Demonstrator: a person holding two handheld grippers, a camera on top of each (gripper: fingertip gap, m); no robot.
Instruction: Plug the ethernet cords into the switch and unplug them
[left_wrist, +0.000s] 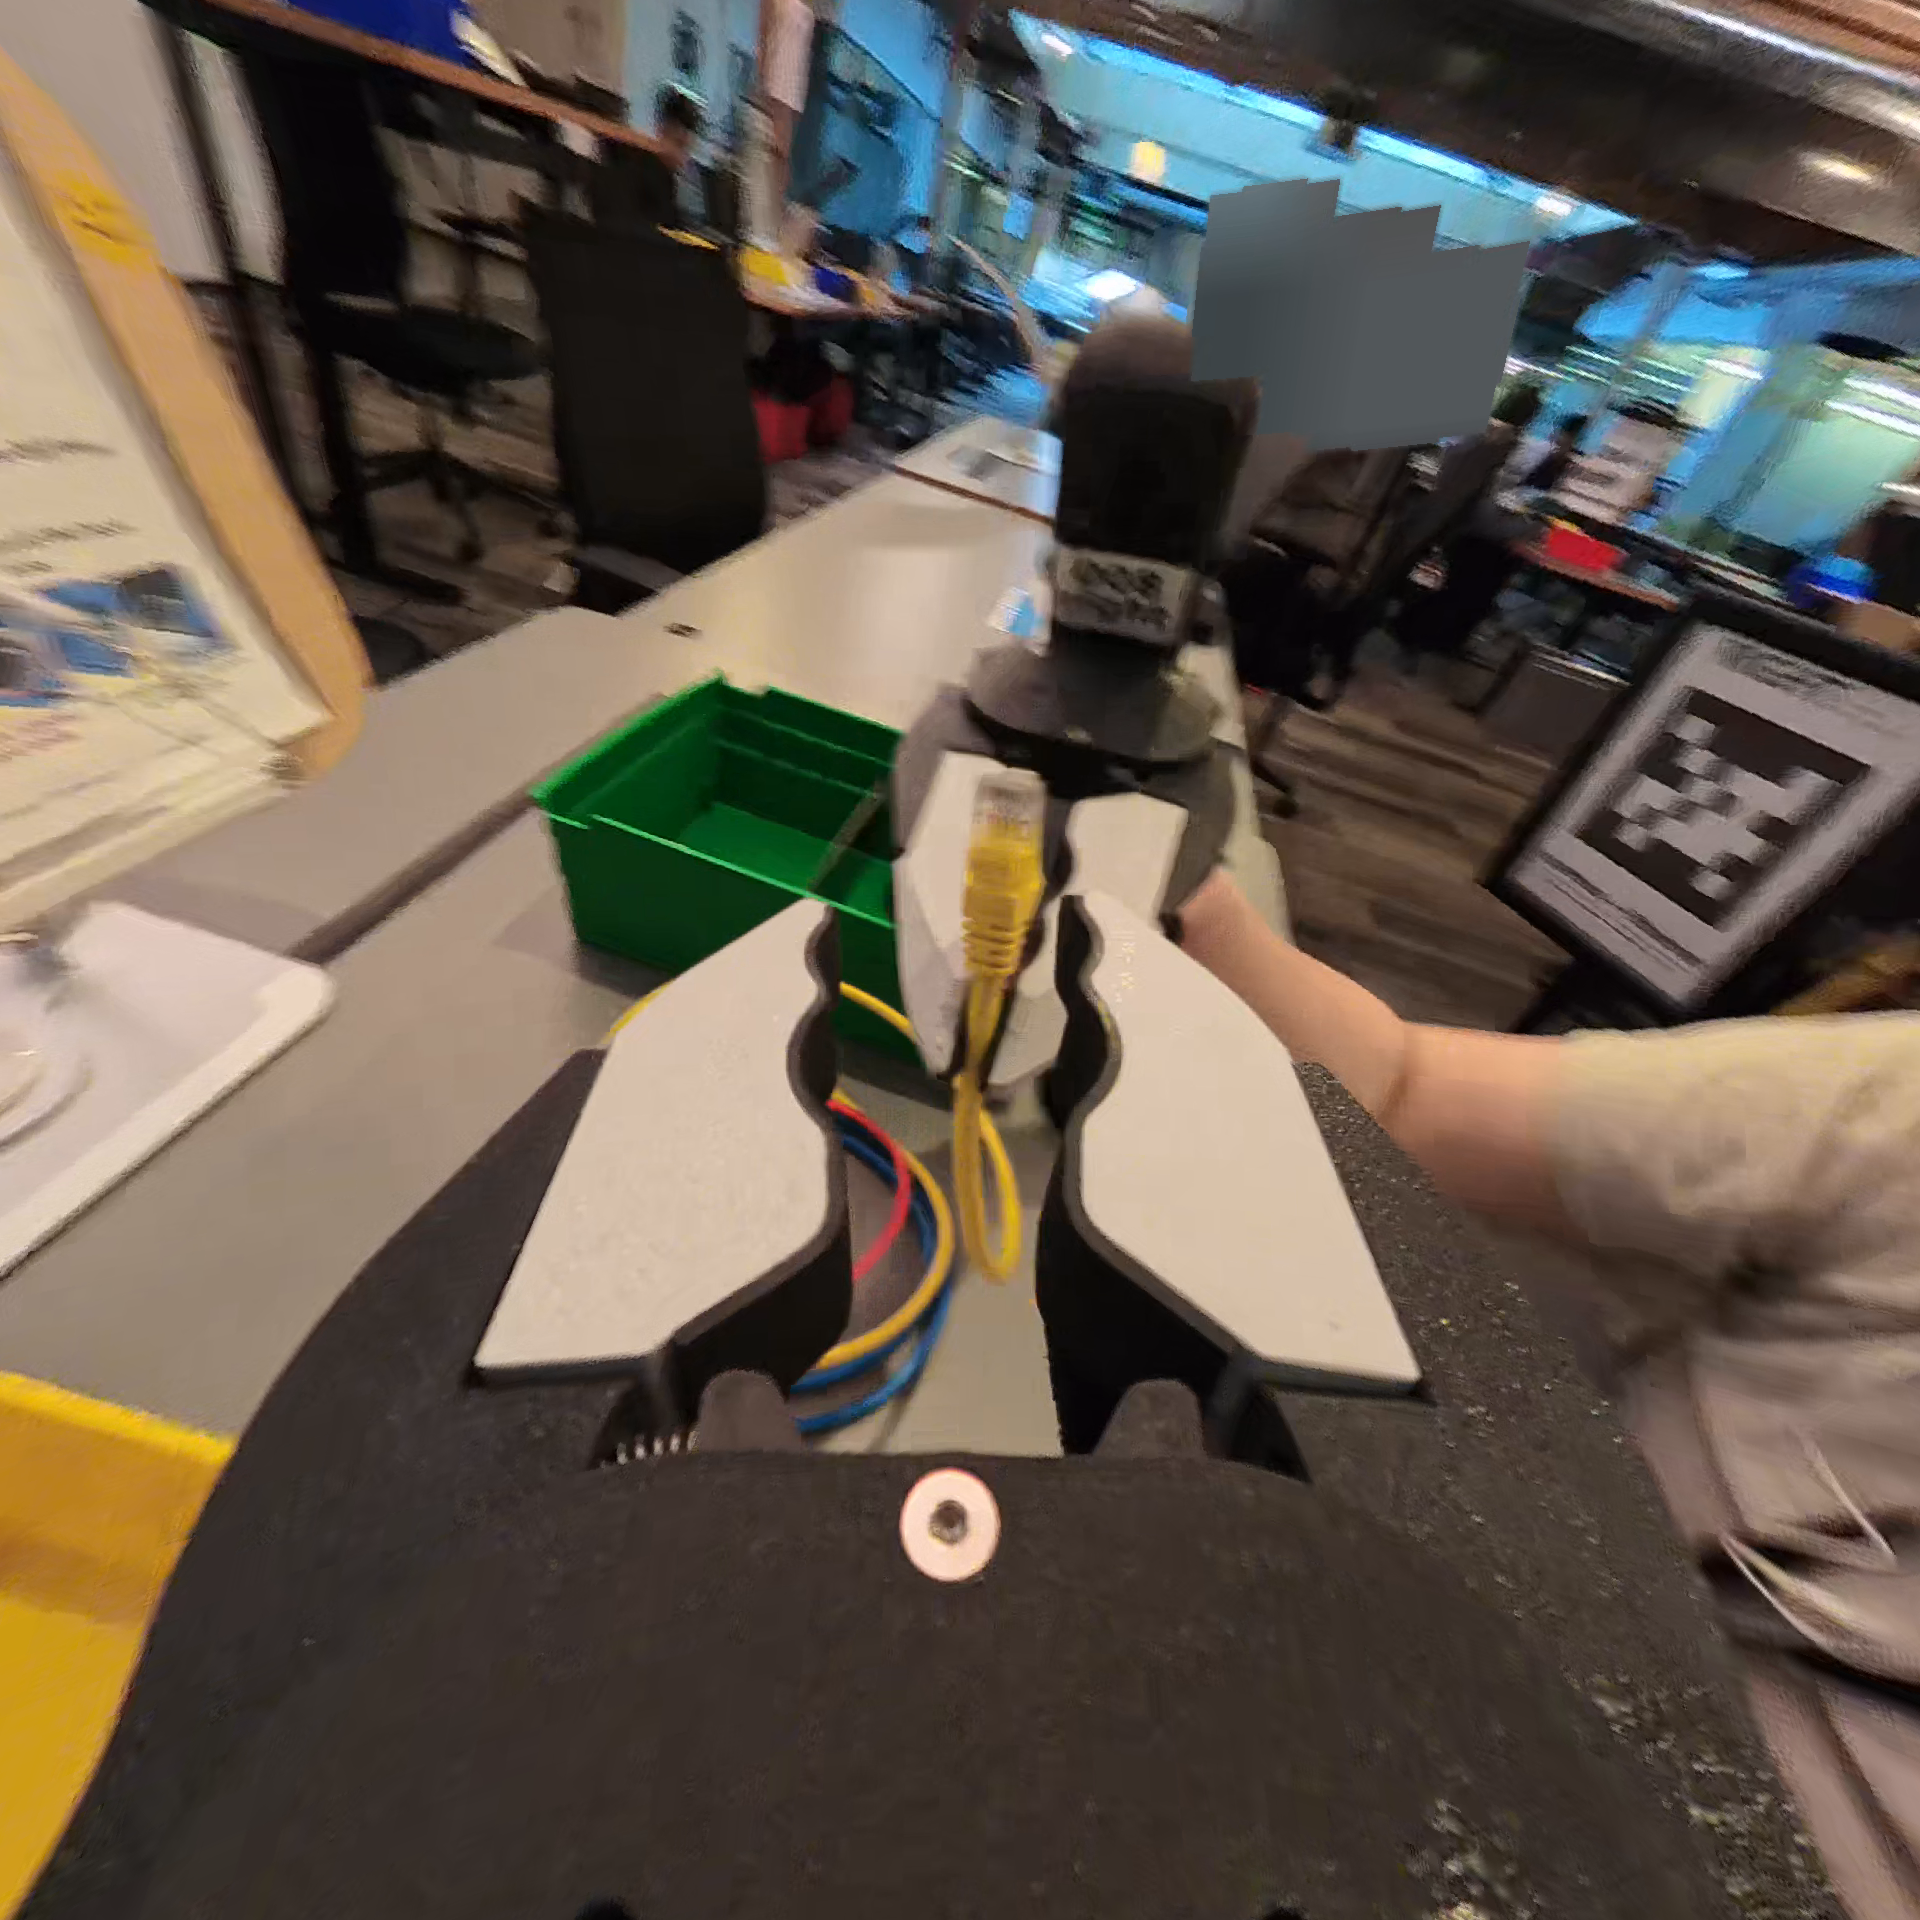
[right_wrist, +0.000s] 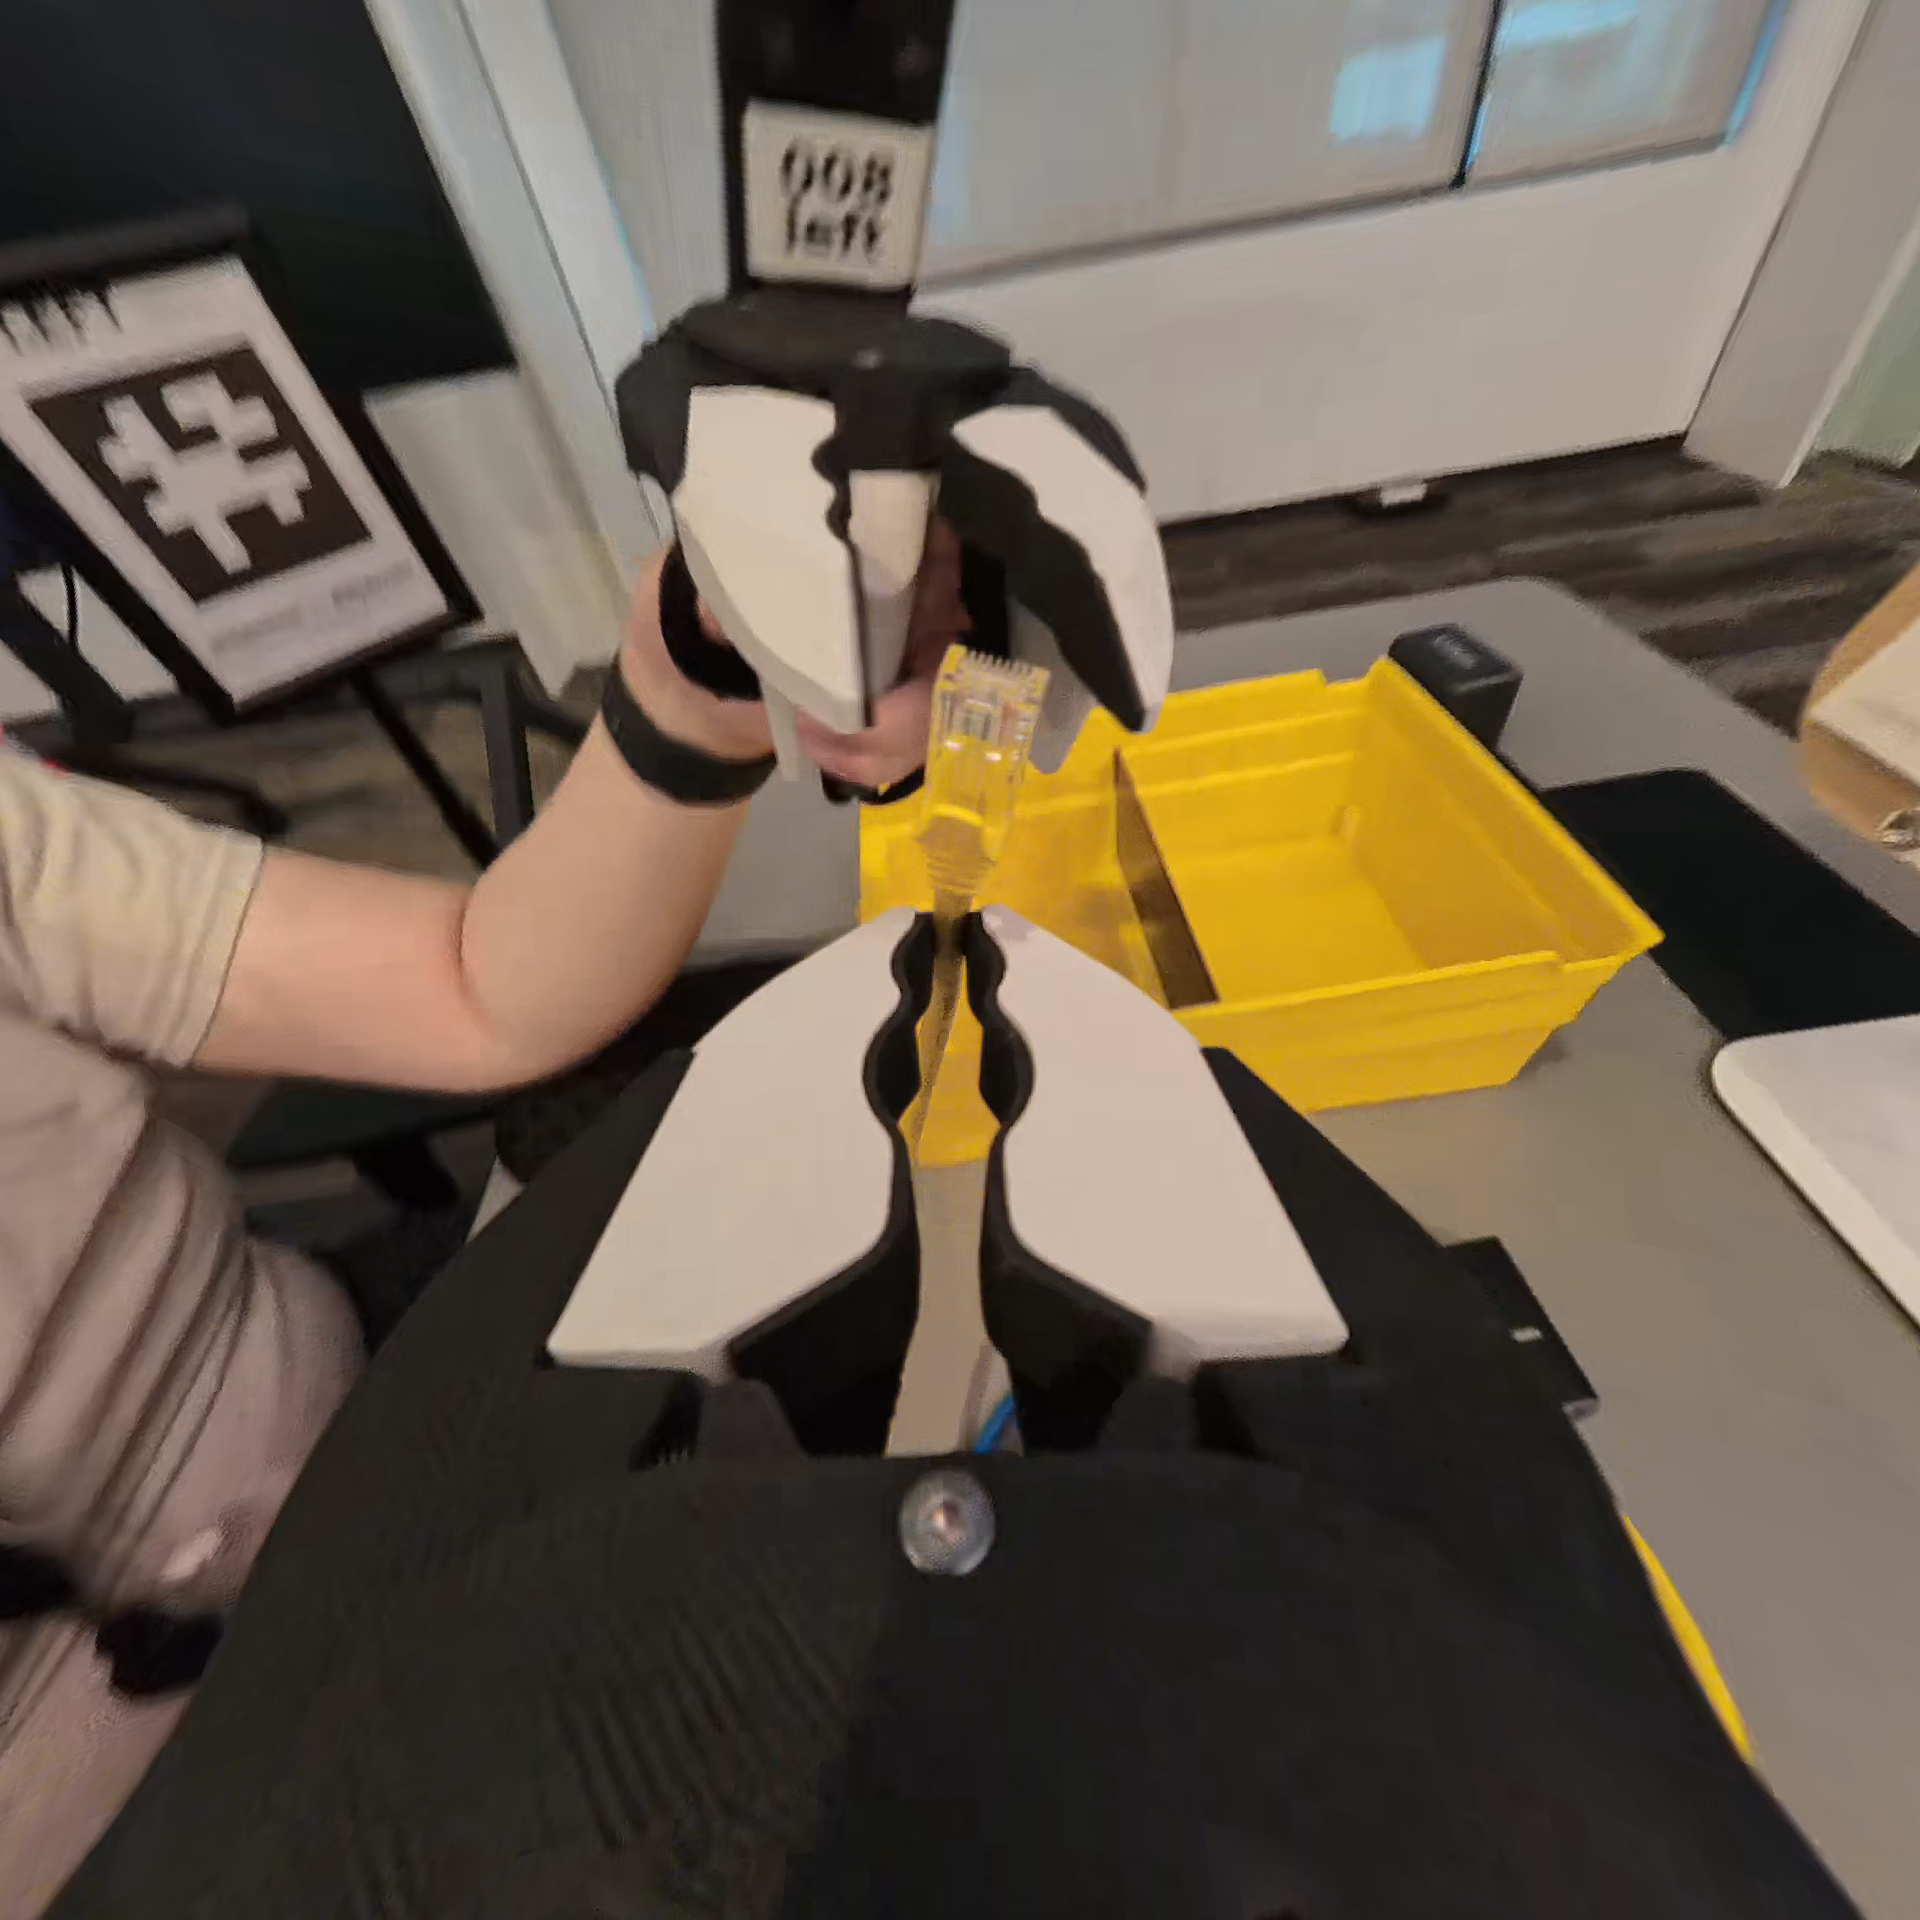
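Two grippers: left gripper (left_wrist: 940, 971) and right gripper (right_wrist: 943, 920). Two bins: one green bin (left_wrist: 665, 862), one yellow bin (right_wrist: 1455, 997). Loose cords on the table: one yellow cord (left_wrist: 987, 1174), one red cord (left_wrist: 891, 1195), one blue cord (left_wrist: 883, 1392). One clear plug (right_wrist: 987, 717).

The yellow cord (right_wrist: 940, 997) is pinched between the right gripper's (right_wrist: 945, 920) fingertips, its clear plug (right_wrist: 985, 712) standing upright above them, just below the left gripper (right_wrist: 935, 717). Below, more cords (left_wrist: 904, 1268), red, blue and yellow, lie looped on the table.
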